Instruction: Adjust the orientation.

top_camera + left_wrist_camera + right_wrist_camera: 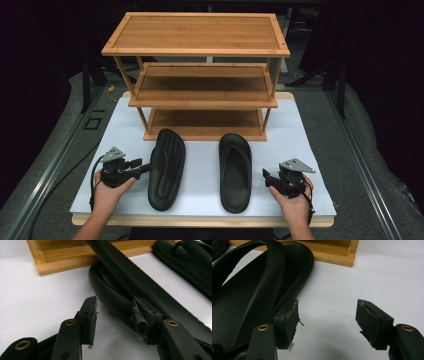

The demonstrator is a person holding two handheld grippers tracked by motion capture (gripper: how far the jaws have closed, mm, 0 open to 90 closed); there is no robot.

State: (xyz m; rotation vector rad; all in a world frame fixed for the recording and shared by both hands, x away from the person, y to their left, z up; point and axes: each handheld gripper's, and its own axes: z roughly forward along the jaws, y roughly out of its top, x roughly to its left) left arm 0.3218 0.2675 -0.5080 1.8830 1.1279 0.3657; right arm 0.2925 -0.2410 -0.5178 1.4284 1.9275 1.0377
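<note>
The left claw (146, 168) stands half open around the edge of the overturned slipper (166, 169), not yet pressing it, probably to grasp it. The right claw (265, 175) waits wide open beside the upright slipper (235, 171) on the worktop (300, 130), before the rack (200, 75).

Three-tier rack (196, 50) stands at the far middle of the board (300, 130), its lowest shelf on the board surface. Two slippers lie in front of the rack, side by side and apart. Left slipper (166, 169) lies sole up, its far end just beside the rack's front edge. Right slipper (235, 171) lies strap side up, far end near the rack. Left gripper (142, 169) sits at the outer left of the left slipper, at its rim. Right gripper (266, 176) sits to the right of the right slipper, just beside it.
</note>
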